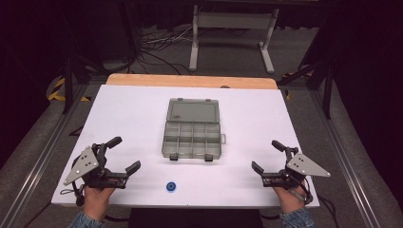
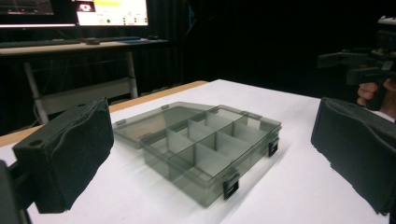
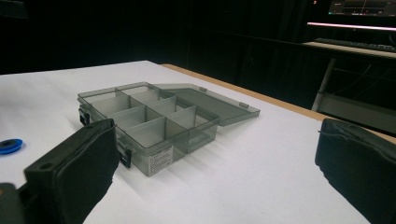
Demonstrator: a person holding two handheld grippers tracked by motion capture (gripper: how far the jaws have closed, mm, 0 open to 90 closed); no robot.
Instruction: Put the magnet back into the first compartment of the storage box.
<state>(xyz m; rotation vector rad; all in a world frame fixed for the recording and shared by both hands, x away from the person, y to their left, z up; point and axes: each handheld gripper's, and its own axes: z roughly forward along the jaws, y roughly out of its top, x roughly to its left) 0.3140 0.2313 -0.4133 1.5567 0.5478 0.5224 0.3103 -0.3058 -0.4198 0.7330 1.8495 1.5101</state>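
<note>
A smoky grey plastic compartment box (image 1: 192, 135) lies open mid-table, its lid (image 1: 194, 111) folded flat toward the far side; its several compartments look empty (image 2: 205, 142) (image 3: 144, 116). A small blue ring-shaped piece (image 1: 171, 186) rests near the front edge, and its edge shows at the left of the right gripper view (image 3: 9, 145). My left gripper (image 1: 124, 154) hovers open at the front left, jaws wide apart, nothing between them. My right gripper (image 1: 267, 155) hovers open at the front right, also holding nothing. The right gripper is also visible far off (image 2: 362, 63) in the left gripper view.
The white table top (image 1: 133, 114) has a wooden strip (image 1: 190, 81) along its far edge. Beyond it stand a white frame (image 1: 233, 28) and cables on the floor. A desk with monitors (image 2: 109, 11) sits in the dark background.
</note>
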